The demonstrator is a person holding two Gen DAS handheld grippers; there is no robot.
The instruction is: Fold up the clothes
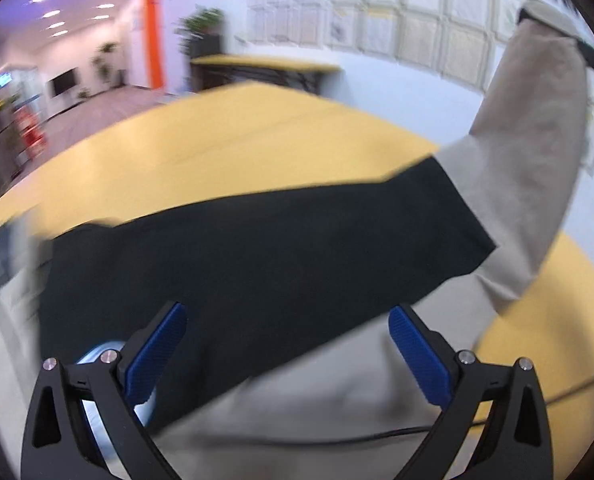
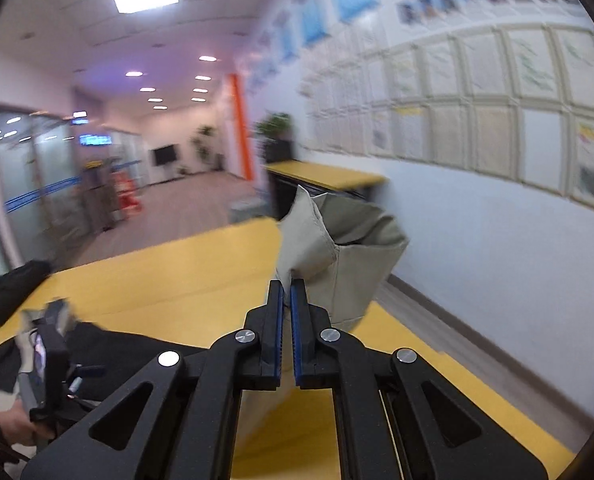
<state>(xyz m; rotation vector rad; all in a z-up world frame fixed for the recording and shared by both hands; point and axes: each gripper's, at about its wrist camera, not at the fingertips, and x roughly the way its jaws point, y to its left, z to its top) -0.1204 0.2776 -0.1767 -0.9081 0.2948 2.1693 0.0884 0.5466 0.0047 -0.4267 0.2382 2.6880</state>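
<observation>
A beige garment lies on the yellow table and one end is lifted high at the right of the left wrist view. A black garment lies across it. My left gripper is open just above the black garment, holding nothing. My right gripper is shut on the beige garment and holds its bunched end above the table.
A second yellow table stands by the white wall. Another dark cloth lies at the table's left edge. The left gripper's body shows at the lower left of the right wrist view. A cable runs over the beige cloth.
</observation>
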